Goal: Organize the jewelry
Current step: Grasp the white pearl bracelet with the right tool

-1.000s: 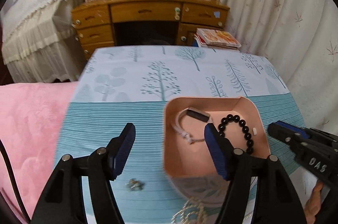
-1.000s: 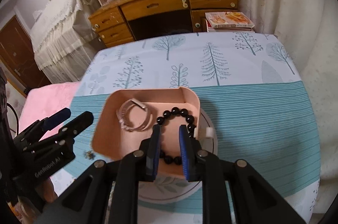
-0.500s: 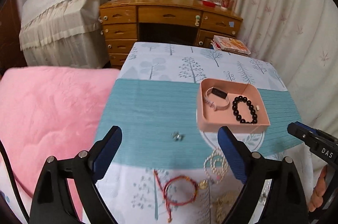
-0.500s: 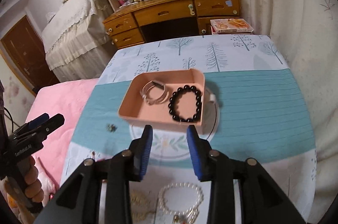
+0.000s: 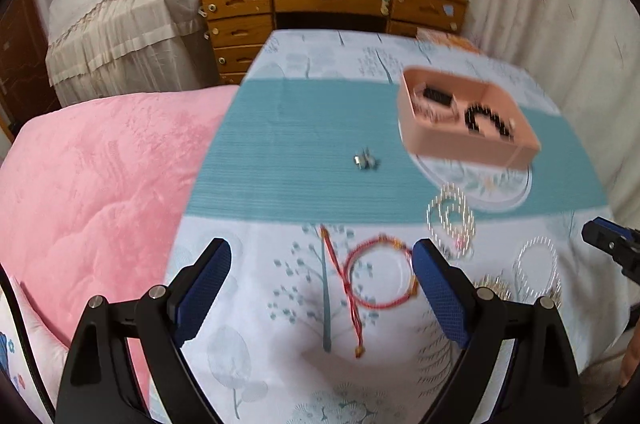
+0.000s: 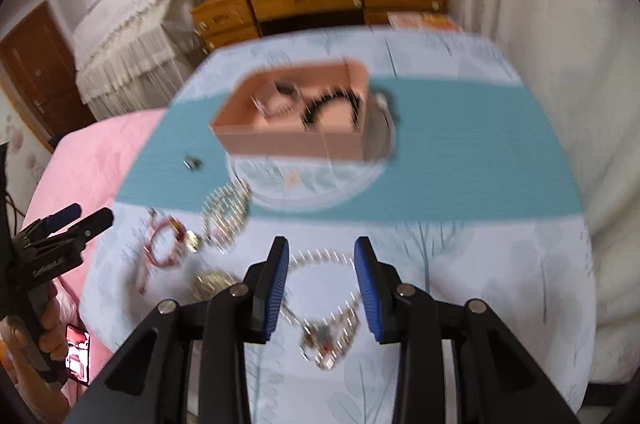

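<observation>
Fingers [image 5: 216, 276] of the left gripper [image 5: 322, 278] stood wide apart with nothing between them, hovering above a red cord bracelet [image 5: 378, 278] on the bench [image 5: 280, 152]; those of the right gripper [image 6: 321, 280] were parted only narrowly and also empty, over a pearl necklace [image 6: 324, 312] with a small pendant. To my eye the step in hand was choosing the next loose piece, and I would have brought one gripper straight down over a single strand, pinched where the cord lay flat and clear of its neighbours, and lifted slowly so nothing snagged, since a coiled pearl bracelet [image 5: 450, 220] lay just beside the red one and a gold tangle [image 6: 212, 282] sat near the necklace. Farther back, a pink box [image 5: 468, 136] rested on a round white plate [image 5: 480, 188]. Inside it lay a black bead bracelet [image 5: 488, 120] toward the right and a pale band with a dark clasp [image 5: 434, 100] toward the left. A small metal piece [image 5: 365, 160], too blurred to name, sat alone on the teal stripe left of the box.
</observation>
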`<state>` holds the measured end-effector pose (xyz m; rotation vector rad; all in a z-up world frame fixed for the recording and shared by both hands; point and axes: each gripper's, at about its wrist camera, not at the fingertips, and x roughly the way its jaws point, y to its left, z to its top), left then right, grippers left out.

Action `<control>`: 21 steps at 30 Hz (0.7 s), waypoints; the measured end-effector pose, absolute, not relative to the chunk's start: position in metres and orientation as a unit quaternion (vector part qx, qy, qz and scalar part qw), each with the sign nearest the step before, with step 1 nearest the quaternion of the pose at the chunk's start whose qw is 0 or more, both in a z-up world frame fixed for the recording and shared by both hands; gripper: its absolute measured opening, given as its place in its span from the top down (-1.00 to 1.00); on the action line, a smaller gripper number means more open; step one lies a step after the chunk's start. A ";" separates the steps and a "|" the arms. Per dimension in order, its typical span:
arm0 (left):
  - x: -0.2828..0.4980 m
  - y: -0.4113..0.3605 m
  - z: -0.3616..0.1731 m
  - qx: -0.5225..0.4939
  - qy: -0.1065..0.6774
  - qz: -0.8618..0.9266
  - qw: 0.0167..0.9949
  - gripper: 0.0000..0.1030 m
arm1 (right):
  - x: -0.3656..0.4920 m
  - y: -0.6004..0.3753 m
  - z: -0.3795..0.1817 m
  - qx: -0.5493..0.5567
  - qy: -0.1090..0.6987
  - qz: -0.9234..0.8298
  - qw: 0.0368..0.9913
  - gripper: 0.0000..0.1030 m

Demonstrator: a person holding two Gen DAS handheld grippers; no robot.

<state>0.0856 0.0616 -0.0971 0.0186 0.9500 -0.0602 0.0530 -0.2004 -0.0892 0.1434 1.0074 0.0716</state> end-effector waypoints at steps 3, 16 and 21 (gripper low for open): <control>0.078 0.055 -0.108 0.026 0.460 -0.036 0.887 -0.76 | 0.049 -0.213 -0.108 0.087 0.506 0.027 0.858 0.34; 0.079 0.051 -0.121 0.027 0.463 -0.056 0.884 -0.76 | 0.060 -0.211 -0.146 0.049 0.528 0.007 0.848 0.34; 0.087 0.053 -0.122 0.037 0.463 -0.074 0.883 -0.59 | 0.057 -0.187 -0.149 -0.039 0.507 0.003 0.861 0.68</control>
